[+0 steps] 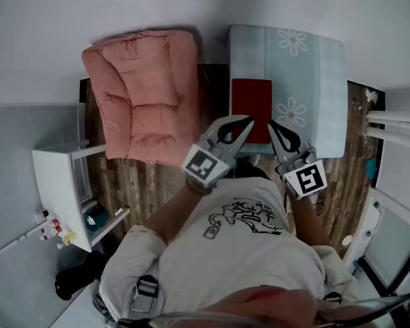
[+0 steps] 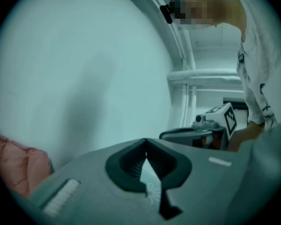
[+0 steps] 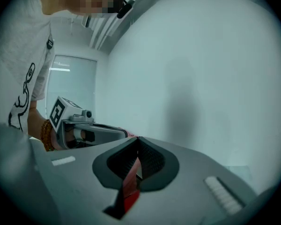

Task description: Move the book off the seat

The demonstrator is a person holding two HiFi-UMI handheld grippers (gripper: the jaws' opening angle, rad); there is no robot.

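Observation:
A dark red book (image 1: 252, 108) lies flat on the pale blue seat (image 1: 314, 80), whose cover is printed with daisies. Both grippers are held up in front of the person, side by side and above the near edge of the seat. My left gripper (image 1: 249, 120) is shut with nothing in it, its tips over the book's near left part. My right gripper (image 1: 271, 124) is also shut and empty, just right of the book's near edge. In the right gripper view, a strip of the red book (image 3: 130, 191) shows below the closed jaws. In the left gripper view, the daisy cover (image 2: 152, 187) shows below them.
A pink padded chair (image 1: 147, 94) stands left of the seat. A white shelf unit (image 1: 61, 190) is at the near left on the wooden floor (image 1: 143, 183). White pipes (image 1: 396, 125) run along the right. A plain wall is behind both seats.

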